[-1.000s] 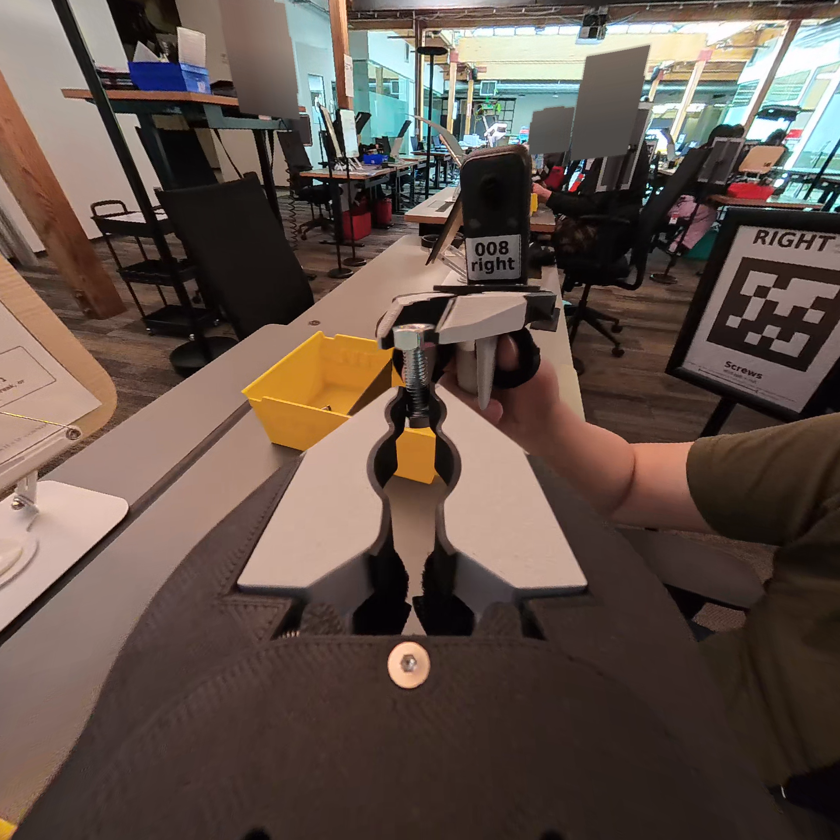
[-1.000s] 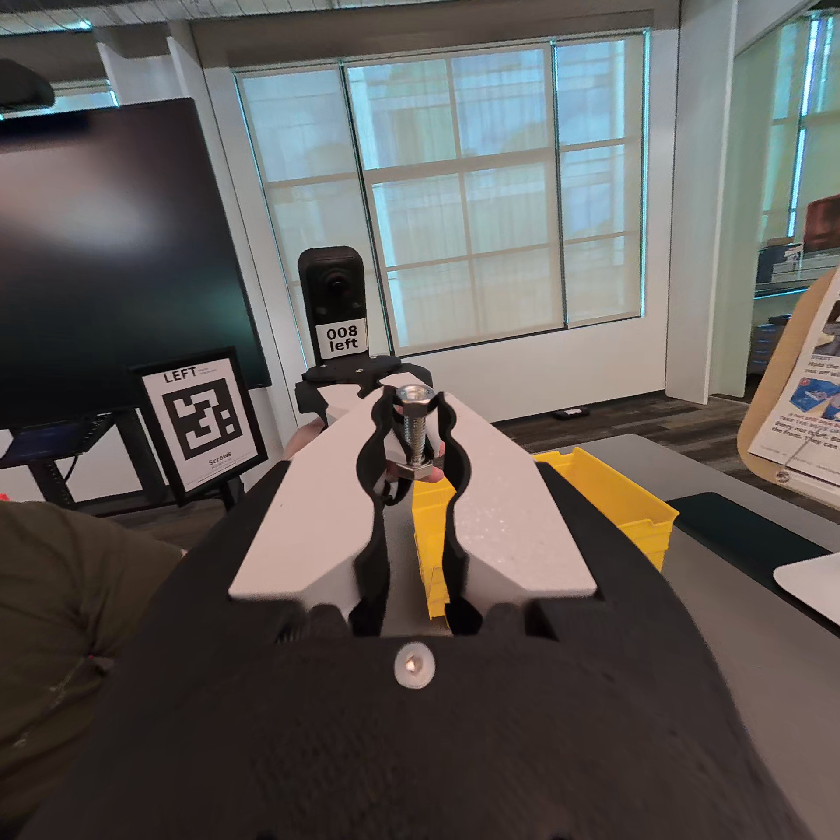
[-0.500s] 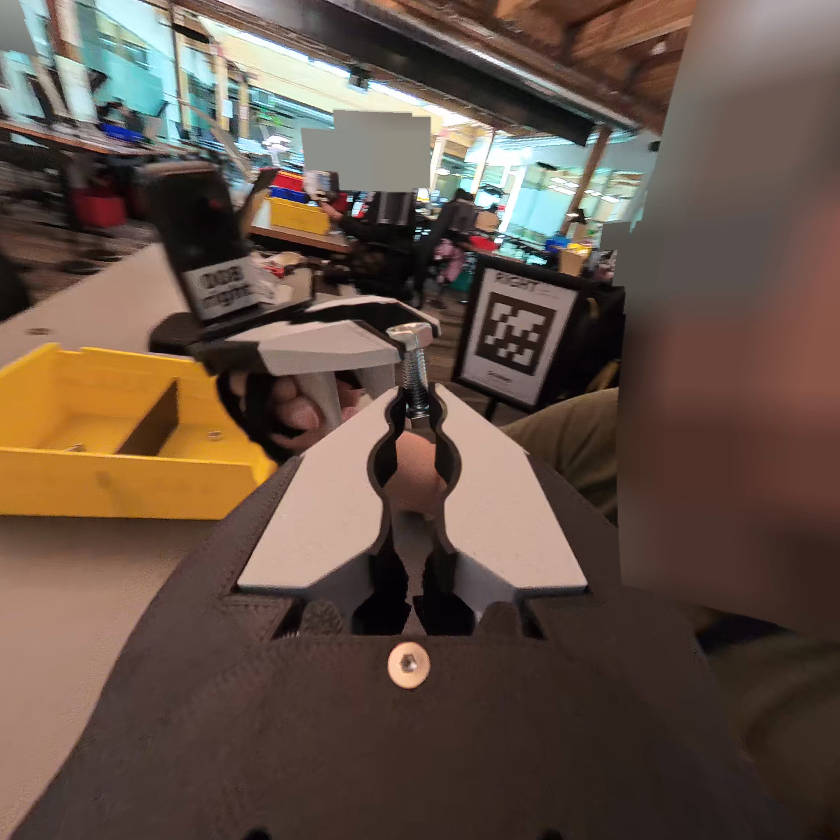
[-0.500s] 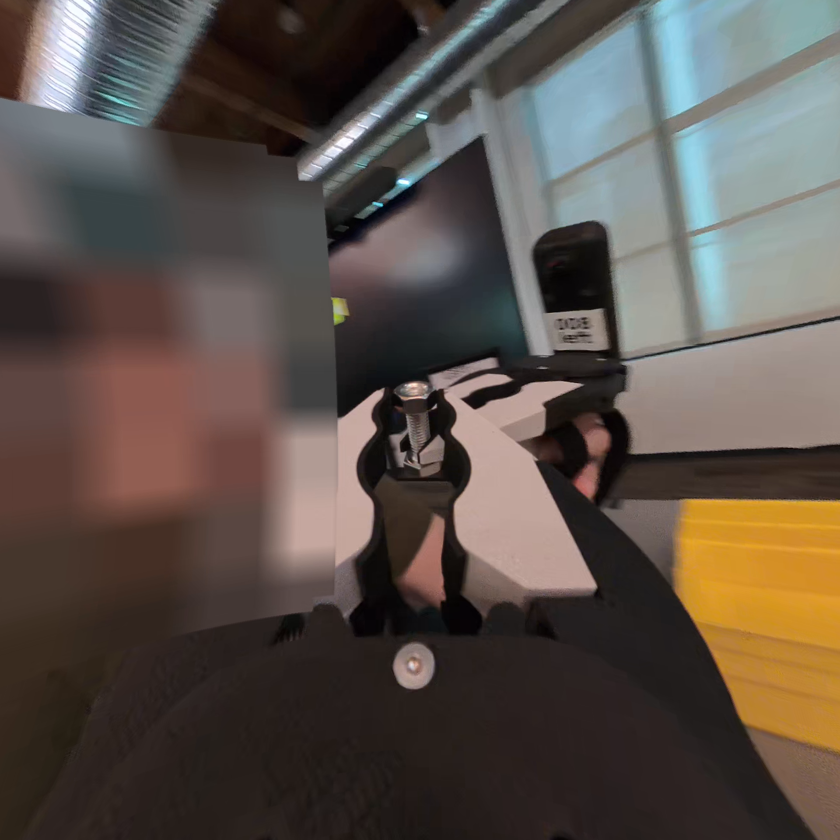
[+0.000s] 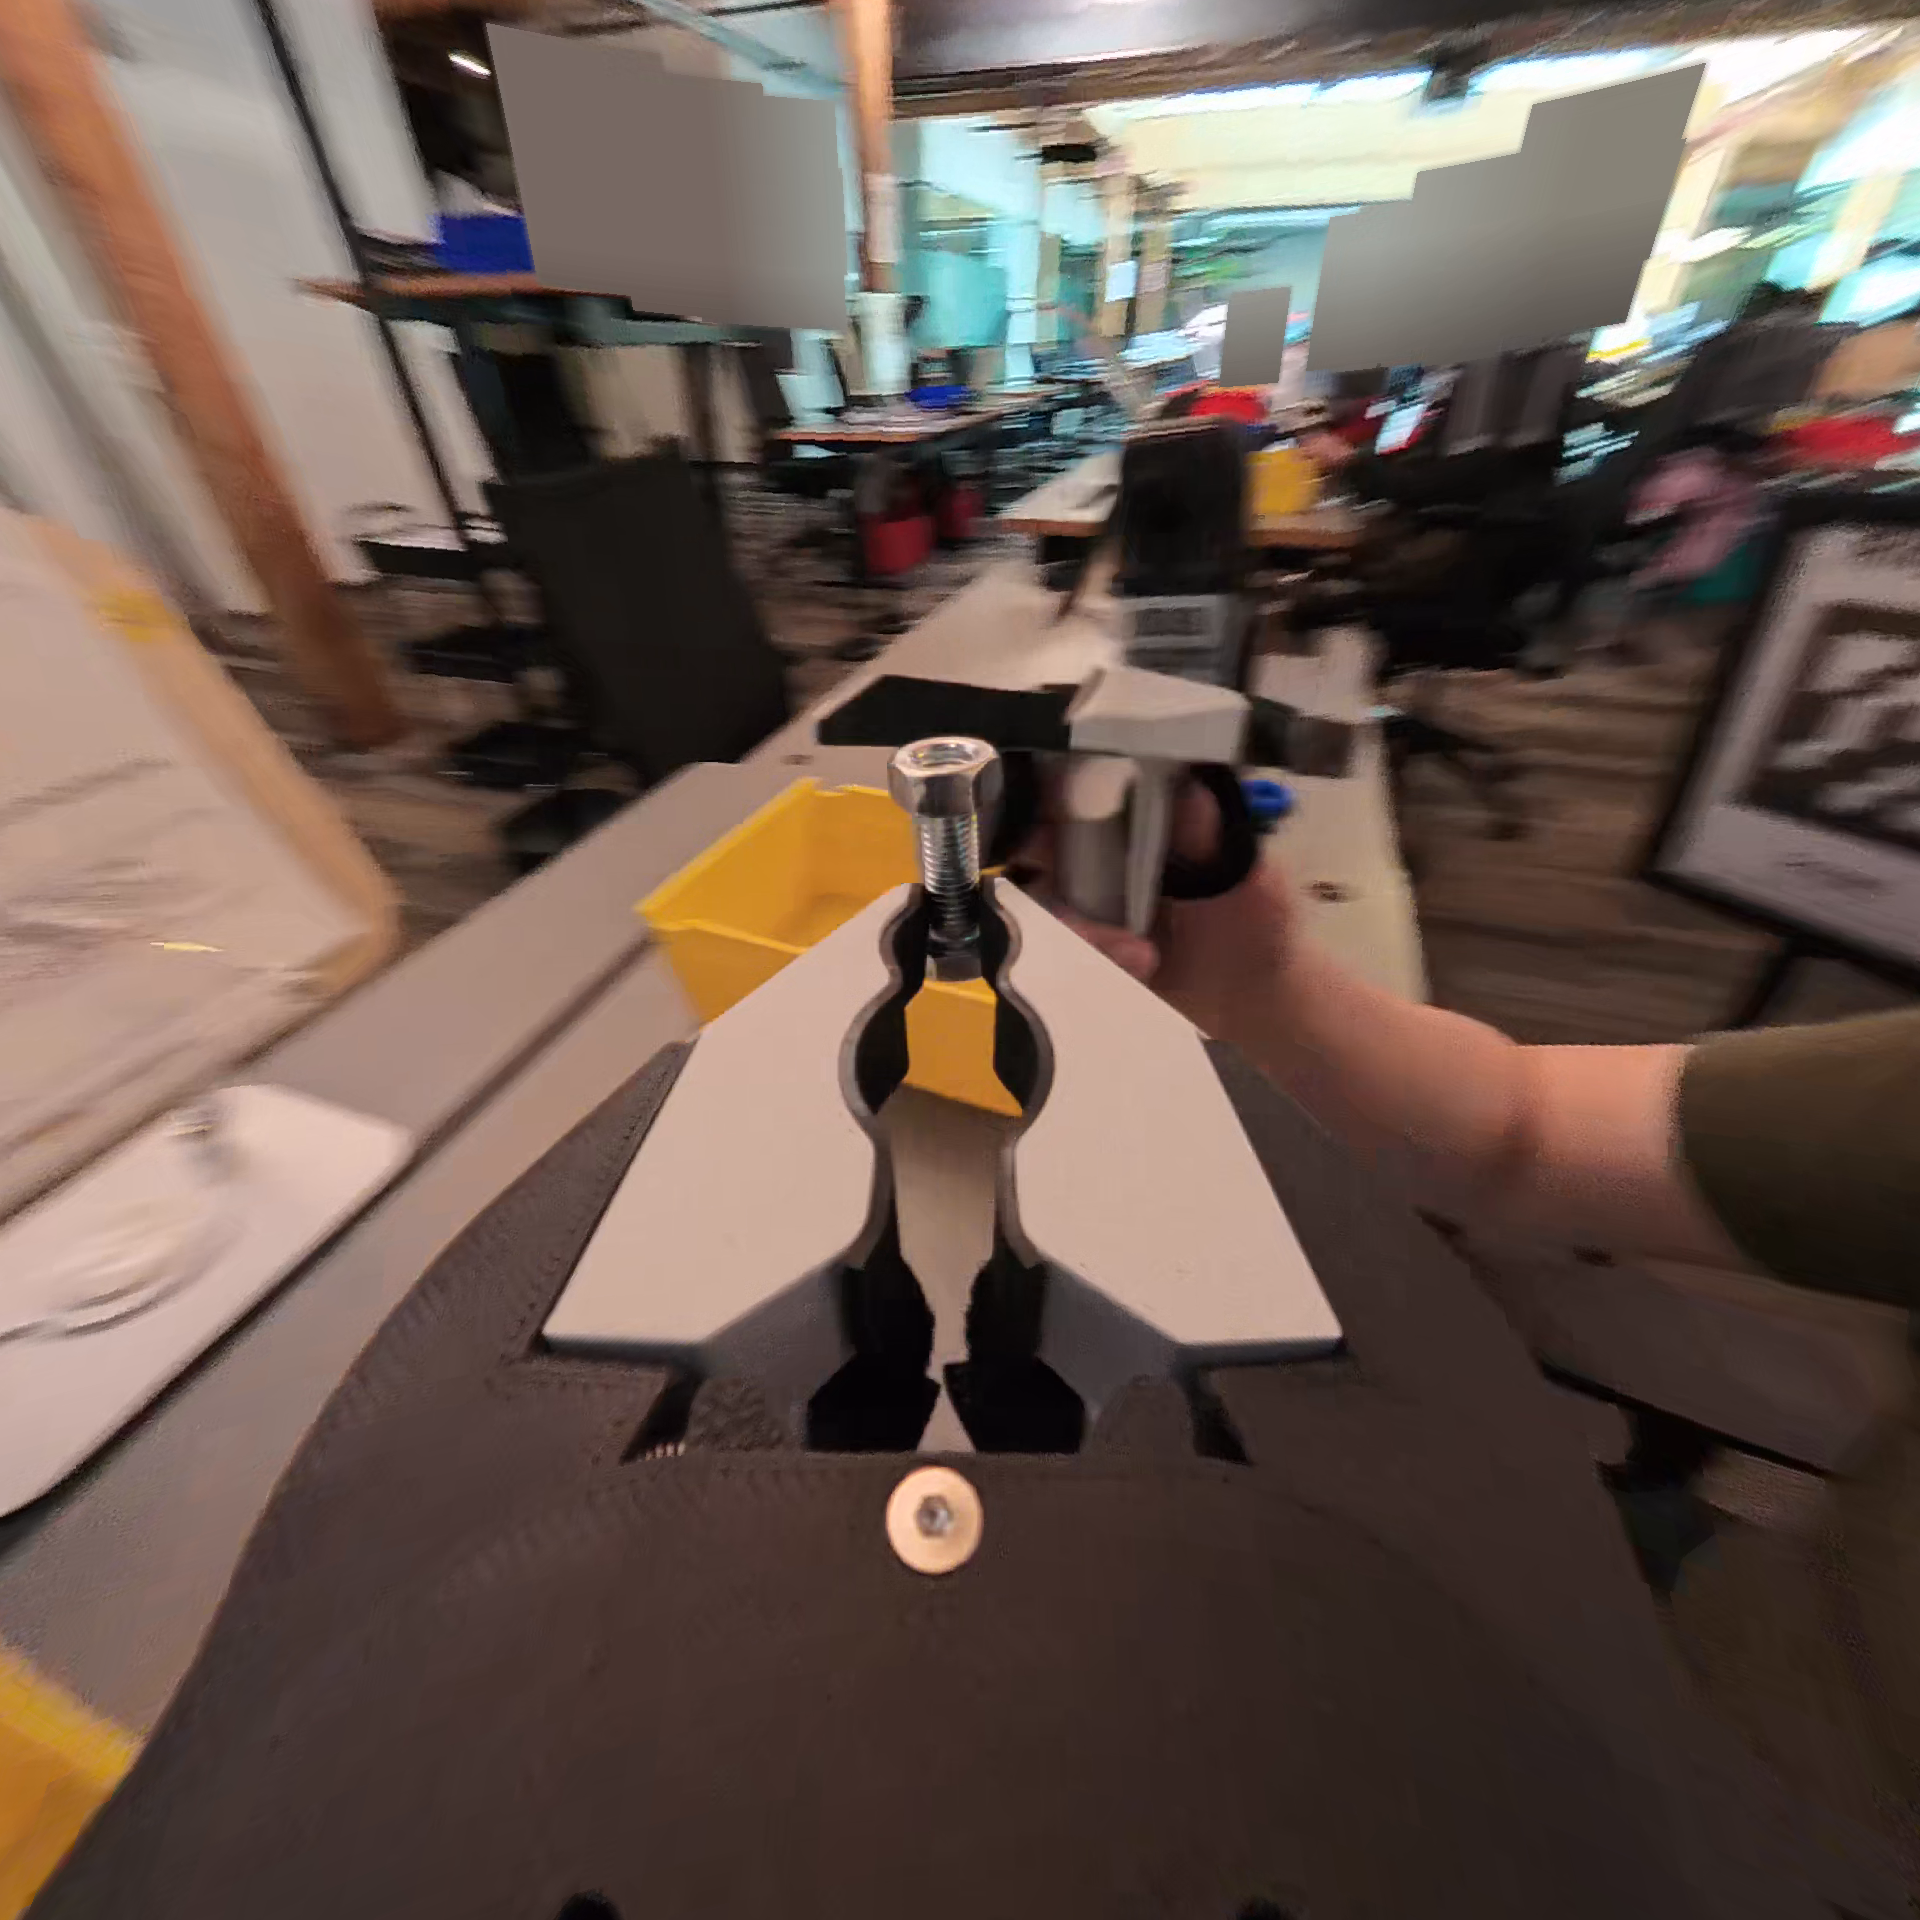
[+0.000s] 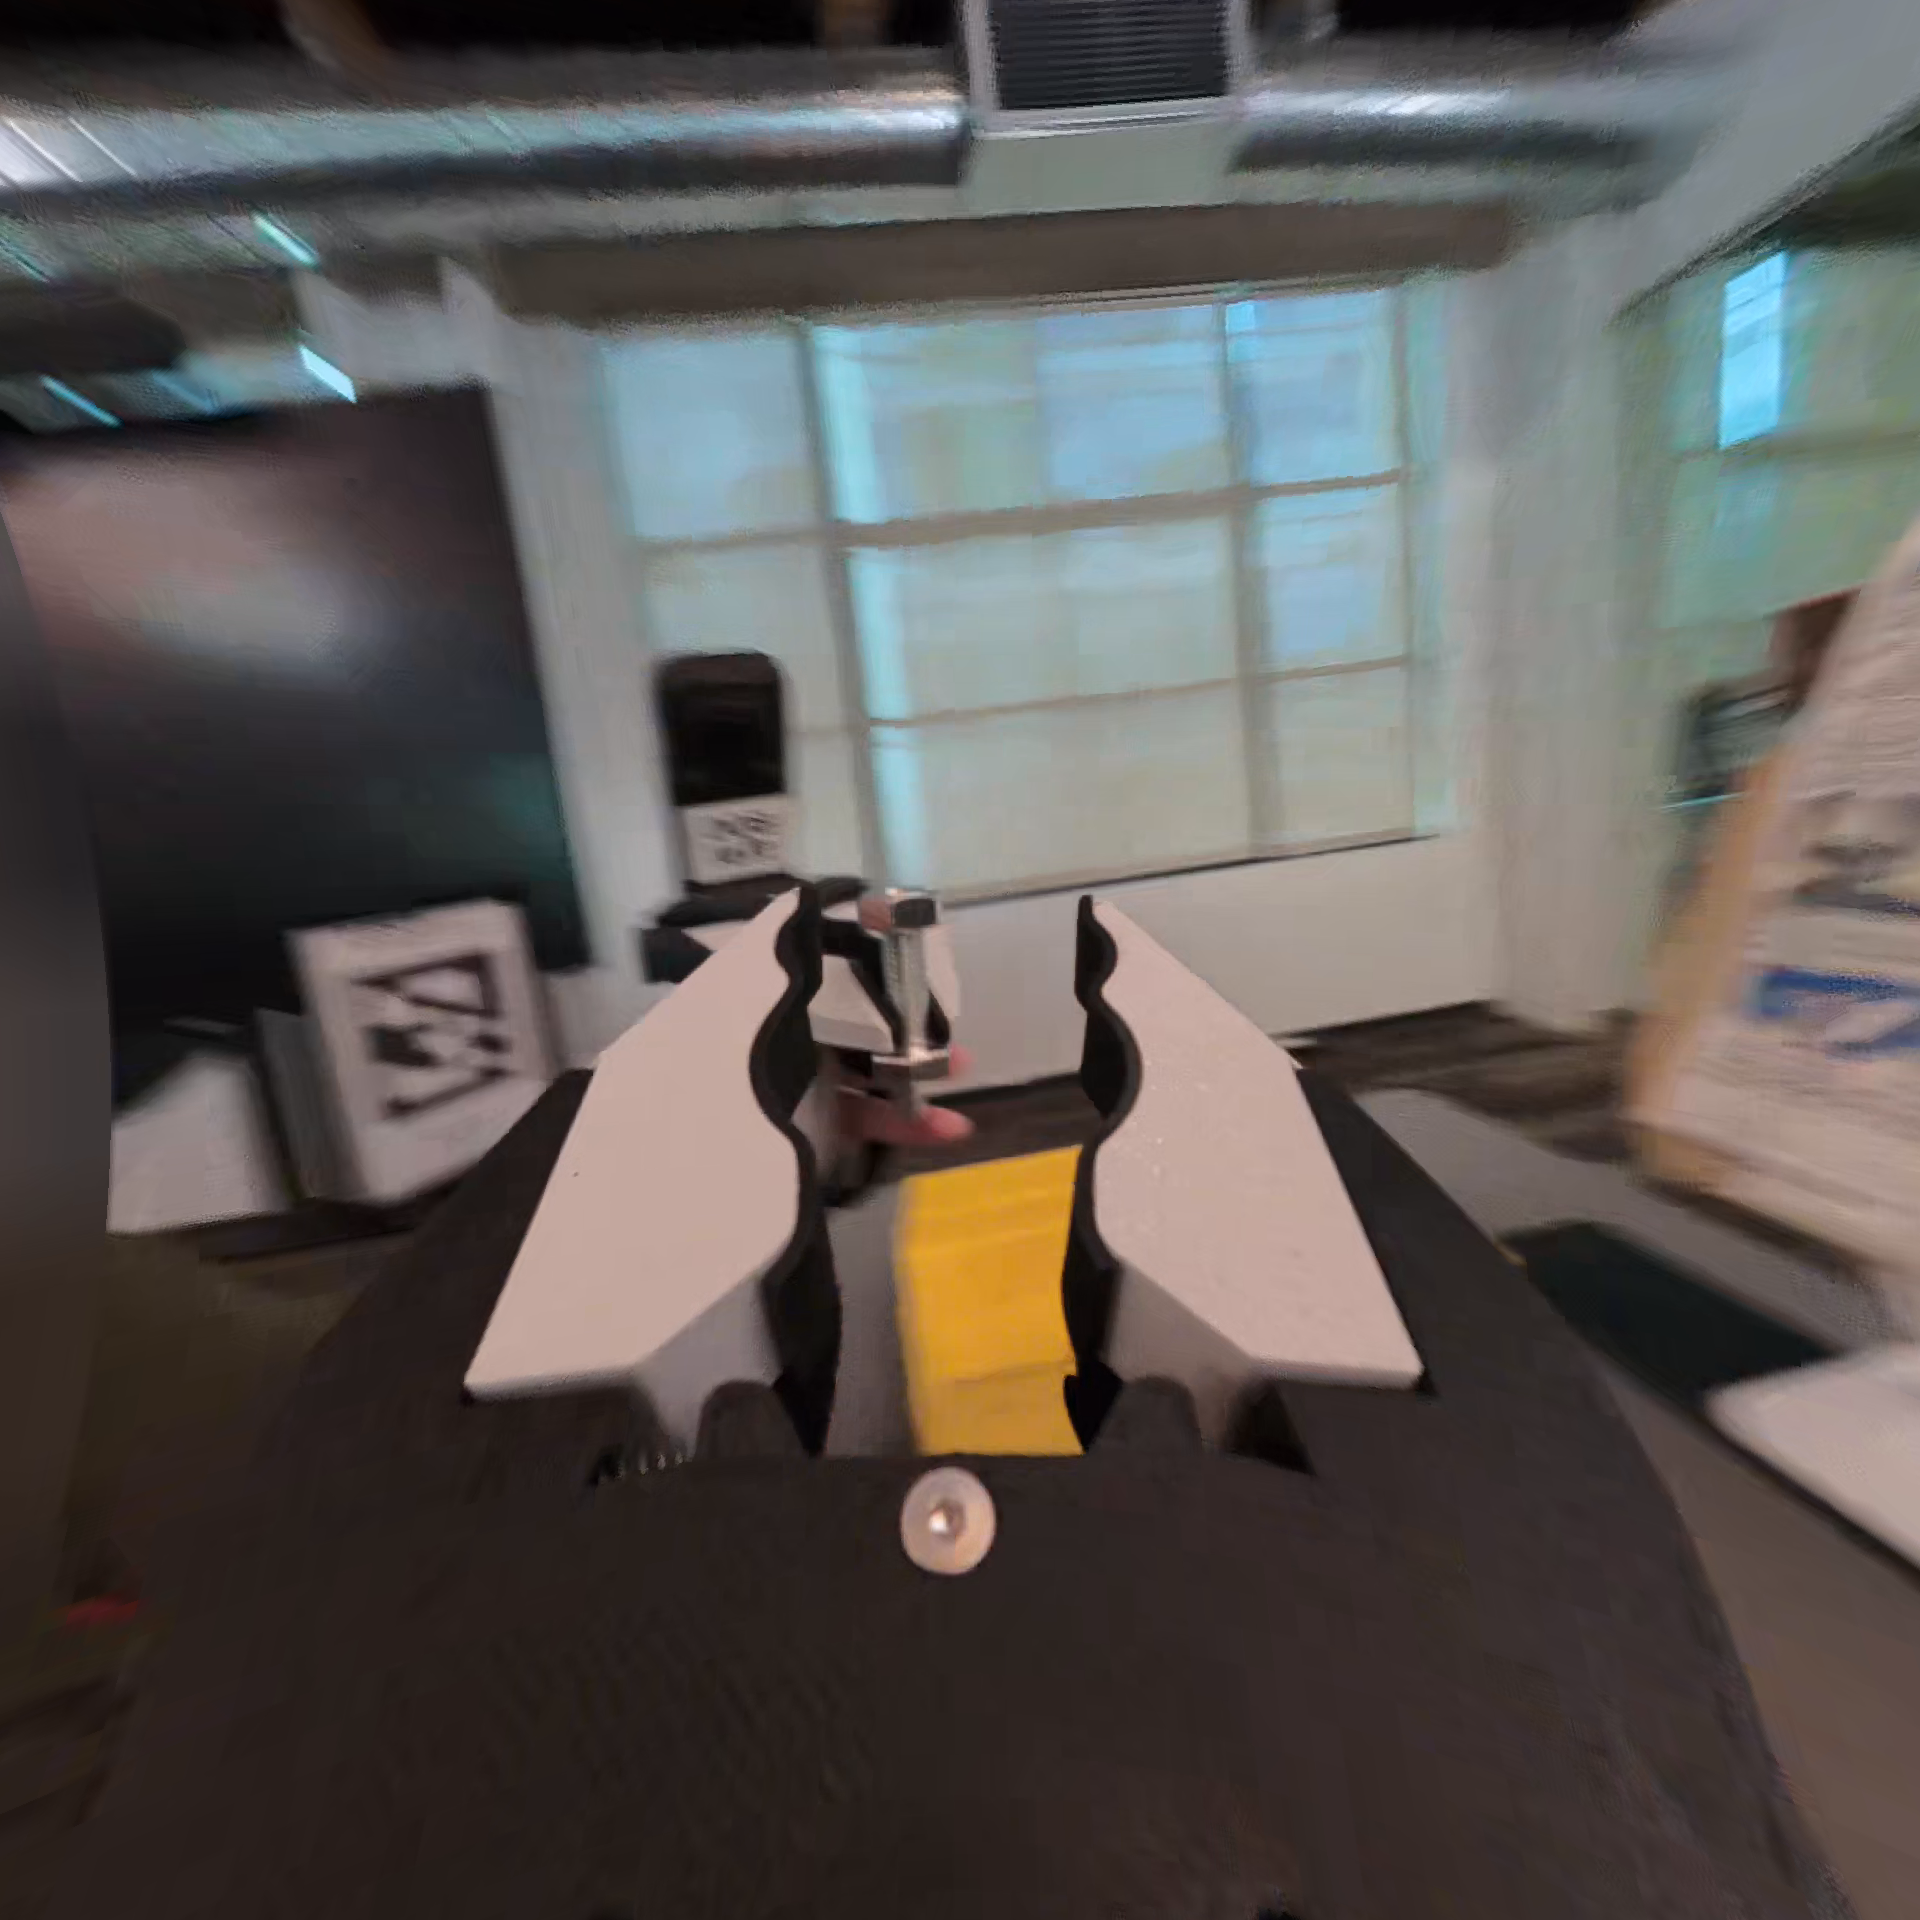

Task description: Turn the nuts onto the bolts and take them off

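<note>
A silver hex-head bolt (image 5: pixel 948 831) stands upright in my left gripper (image 5: pixel 951 909), which is shut on its lower threads. A nut (image 6: pixel 916 1058) sits low on the bolt (image 6: pixel 906 977), seen in the right wrist view. My right gripper (image 6: pixel 940 914) is open and empty, its fingers (image 6: pixel 665 1143) wide apart, a short way in front of the bolt and not touching it. In the left wrist view the right gripper (image 5: pixel 1049 717) is held by a hand just behind and right of the bolt. Both views are motion-blurred.
A yellow bin (image 5: pixel 769 904) stands on the grey table (image 5: pixel 499 997) below the grippers; it also shows in the right wrist view (image 6: pixel 987 1247). A white pad (image 5: pixel 156 1247) and a board with papers (image 5: pixel 125 831) are at the left. A framed marker sign (image 5: pixel 1818 727) stands at the right.
My right gripper was shut on the bolt's nut; it has opened and drawn back from it. The left gripper still holds the bolt. Both grippers swung round and back.
</note>
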A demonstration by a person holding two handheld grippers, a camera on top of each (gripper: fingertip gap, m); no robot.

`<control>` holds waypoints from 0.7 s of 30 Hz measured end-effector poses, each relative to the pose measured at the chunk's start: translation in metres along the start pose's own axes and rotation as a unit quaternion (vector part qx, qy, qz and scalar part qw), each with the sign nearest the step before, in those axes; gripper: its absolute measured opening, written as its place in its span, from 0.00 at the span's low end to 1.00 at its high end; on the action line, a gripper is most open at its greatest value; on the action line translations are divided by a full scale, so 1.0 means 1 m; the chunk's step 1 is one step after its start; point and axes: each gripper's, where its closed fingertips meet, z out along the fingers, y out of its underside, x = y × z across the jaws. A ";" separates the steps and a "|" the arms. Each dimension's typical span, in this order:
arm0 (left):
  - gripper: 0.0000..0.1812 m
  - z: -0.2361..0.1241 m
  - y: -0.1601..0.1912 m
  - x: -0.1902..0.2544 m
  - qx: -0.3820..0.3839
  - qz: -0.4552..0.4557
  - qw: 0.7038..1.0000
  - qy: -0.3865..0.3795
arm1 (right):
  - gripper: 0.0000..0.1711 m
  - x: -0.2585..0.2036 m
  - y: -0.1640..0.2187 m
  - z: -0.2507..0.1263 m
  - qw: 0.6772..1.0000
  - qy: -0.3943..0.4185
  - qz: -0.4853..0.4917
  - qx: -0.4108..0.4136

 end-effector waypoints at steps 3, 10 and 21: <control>0.04 -0.001 -0.003 -0.016 -0.003 0.060 0.995 -0.084 | 0.28 -0.002 0.006 0.006 0.989 0.080 -0.121 -0.026; 0.04 0.007 0.000 -0.010 -0.016 0.092 0.991 -0.097 | 0.16 -0.009 0.006 0.008 0.968 0.148 -0.200 -0.042; 0.04 0.004 -0.002 0.041 -0.005 0.026 0.997 0.078 | 0.10 -0.052 0.002 -0.004 0.991 -0.117 -0.030 -0.064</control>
